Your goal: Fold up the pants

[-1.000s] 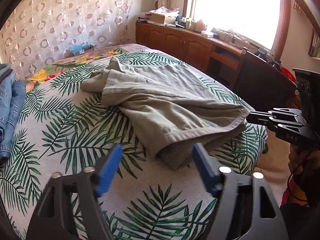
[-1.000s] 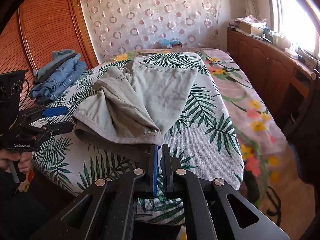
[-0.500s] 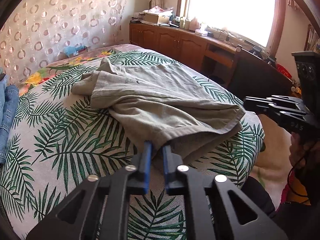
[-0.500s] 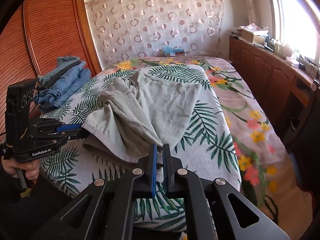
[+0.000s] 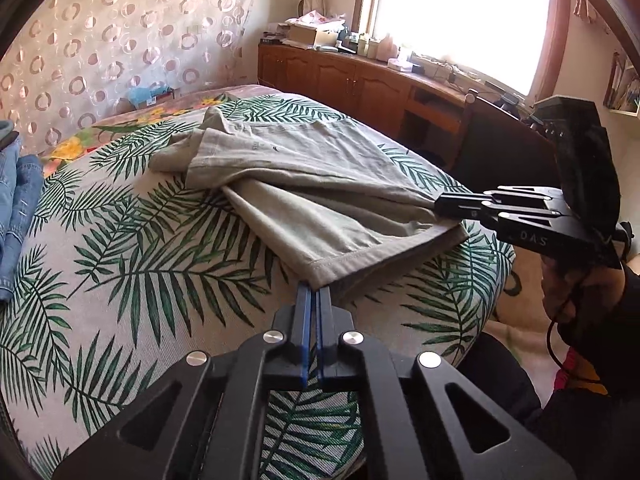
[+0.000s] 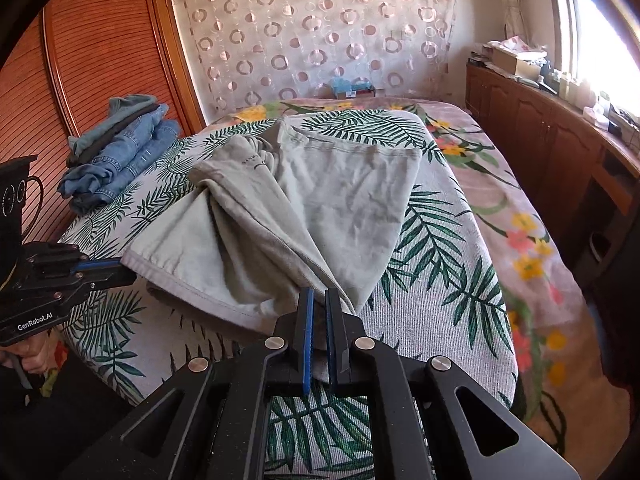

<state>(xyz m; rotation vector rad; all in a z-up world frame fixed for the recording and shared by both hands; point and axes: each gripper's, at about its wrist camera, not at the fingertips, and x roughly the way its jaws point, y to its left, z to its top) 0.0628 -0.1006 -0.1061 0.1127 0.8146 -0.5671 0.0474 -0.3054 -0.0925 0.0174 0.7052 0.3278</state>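
On bed (image 6: 448, 320) | pants (image 5: 320, 200) hem corners pinched | left gripper (image 5: 313, 294), right gripper (image 6: 319, 298) jaws clamped

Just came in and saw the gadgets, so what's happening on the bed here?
A person is folding grey-green pants on a leaf-print bedspread with two handheld grippers. The left gripper is shut on one corner of the leg hem and the right gripper on the other. Folded jeans sit nearby.
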